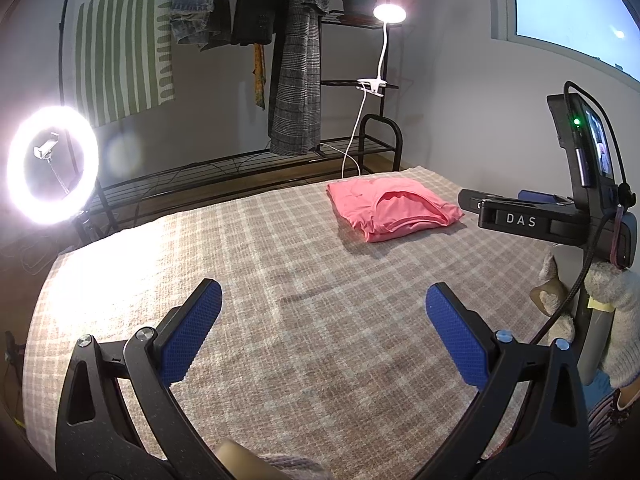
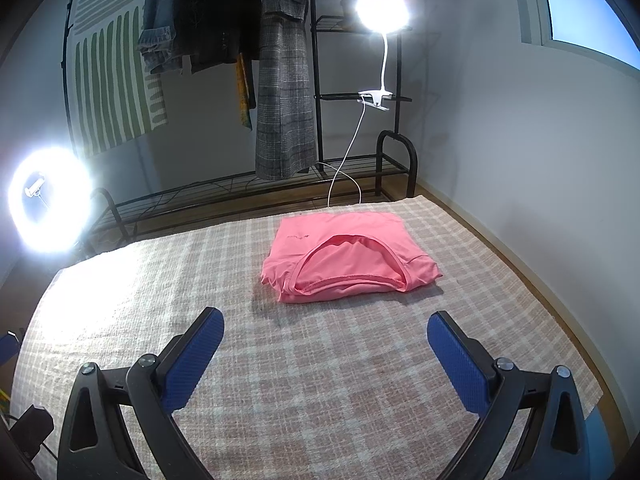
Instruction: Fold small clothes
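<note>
A pink shirt (image 1: 390,208) lies folded into a compact rectangle at the far right of the checked cloth (image 1: 280,300), neckline toward me. My left gripper (image 1: 324,300) hovers open over bare cloth, well short and left of the shirt, nothing between its blue pads. In the right wrist view the same pink shirt (image 2: 344,258) sits just beyond my right gripper (image 2: 326,330), which is open and empty above the checked cloth (image 2: 280,380). The right gripper's body (image 1: 528,220) shows at the right of the left wrist view, held by a gloved hand (image 1: 616,320).
A lit ring light (image 1: 52,164) stands at the left edge. Behind the table a black metal rack (image 2: 352,96) carries hanging coats, jeans and a clip-on lamp (image 2: 382,8). A striped green-and-white cloth (image 1: 124,40) hangs on the wall. A window (image 1: 576,4) is upper right.
</note>
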Demonstrator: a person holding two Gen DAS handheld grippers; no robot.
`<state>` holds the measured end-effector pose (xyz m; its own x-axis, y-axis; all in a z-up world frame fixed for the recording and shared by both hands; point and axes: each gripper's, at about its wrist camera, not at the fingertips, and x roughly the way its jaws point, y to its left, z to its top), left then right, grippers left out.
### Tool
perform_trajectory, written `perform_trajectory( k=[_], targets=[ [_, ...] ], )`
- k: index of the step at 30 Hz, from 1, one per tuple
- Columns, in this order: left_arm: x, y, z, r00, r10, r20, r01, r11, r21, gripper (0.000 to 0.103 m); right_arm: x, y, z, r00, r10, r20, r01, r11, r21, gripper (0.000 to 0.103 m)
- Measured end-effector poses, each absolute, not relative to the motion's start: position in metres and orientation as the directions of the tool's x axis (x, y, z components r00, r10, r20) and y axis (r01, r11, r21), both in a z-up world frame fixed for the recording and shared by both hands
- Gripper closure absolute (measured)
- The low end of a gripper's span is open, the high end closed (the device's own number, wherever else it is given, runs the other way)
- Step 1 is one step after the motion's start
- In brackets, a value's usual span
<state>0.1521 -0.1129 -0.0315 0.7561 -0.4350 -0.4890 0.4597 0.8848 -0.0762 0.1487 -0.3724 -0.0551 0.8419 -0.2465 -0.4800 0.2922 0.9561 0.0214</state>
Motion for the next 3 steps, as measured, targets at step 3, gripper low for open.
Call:
perform_trajectory(
  k=[3],
  targets=[
    [0.1520, -0.1127, -0.0325, 0.754, -0.435, -0.493, 0.462, 0.884, -0.073, 0.000, 0.1489, -0.3713, -0.0563, 0.842, -0.243, -0.482, 0.289, 0.957, 0.021, 0.000]
  ],
)
